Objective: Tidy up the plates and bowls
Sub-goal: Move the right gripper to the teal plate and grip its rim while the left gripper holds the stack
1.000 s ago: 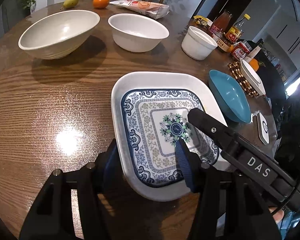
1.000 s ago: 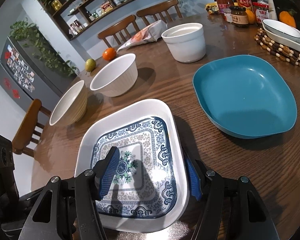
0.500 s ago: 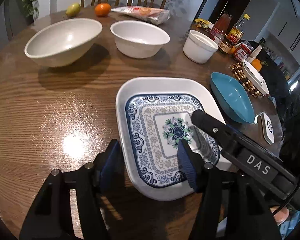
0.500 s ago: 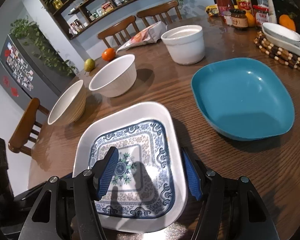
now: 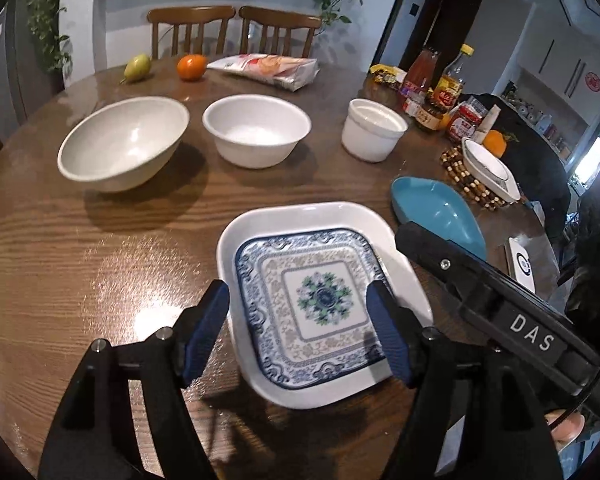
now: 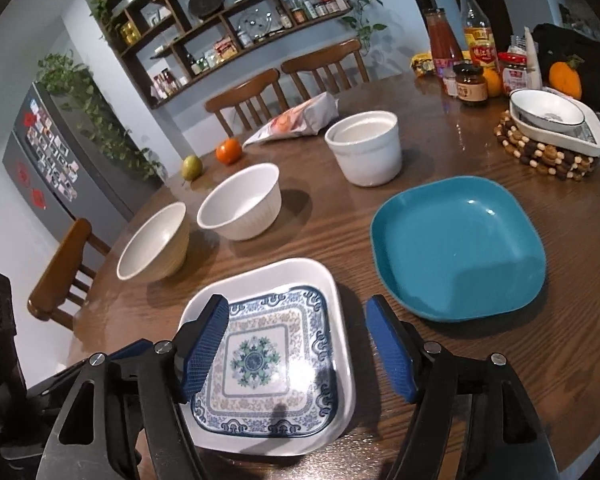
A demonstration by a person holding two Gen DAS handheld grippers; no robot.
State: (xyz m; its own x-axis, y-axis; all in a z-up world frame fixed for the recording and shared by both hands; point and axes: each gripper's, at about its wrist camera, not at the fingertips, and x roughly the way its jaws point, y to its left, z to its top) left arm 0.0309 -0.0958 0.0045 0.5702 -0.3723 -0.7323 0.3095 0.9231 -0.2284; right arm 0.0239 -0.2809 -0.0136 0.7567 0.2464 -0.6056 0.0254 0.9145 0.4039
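A square white plate with a blue pattern [image 5: 316,300] lies flat on the wooden table, also in the right wrist view [image 6: 268,356]. My left gripper [image 5: 300,336] is open above it, fingers straddling its near part. My right gripper [image 6: 296,352] is open over the same plate's right edge; its black body [image 5: 500,320] shows in the left wrist view. A teal plate [image 6: 456,244] lies to the right, also in the left wrist view [image 5: 436,212]. Three white bowls stand behind: a wide one [image 5: 124,148], a ribbed one [image 5: 256,130] and a straight-walled one [image 5: 374,128].
A pear [image 5: 138,66], an orange [image 5: 191,67] and a snack bag [image 5: 268,70] lie at the far edge. Bottles and jars [image 6: 468,64] stand far right. A white dish on a beaded trivet [image 6: 552,128] sits beyond the teal plate. Chairs [image 5: 236,28] ring the table.
Both grippers have lifted and drawn back from the patterned plate, so more of the table and room shows. The plate rests flat, and the left fingers look slightly wider apart.
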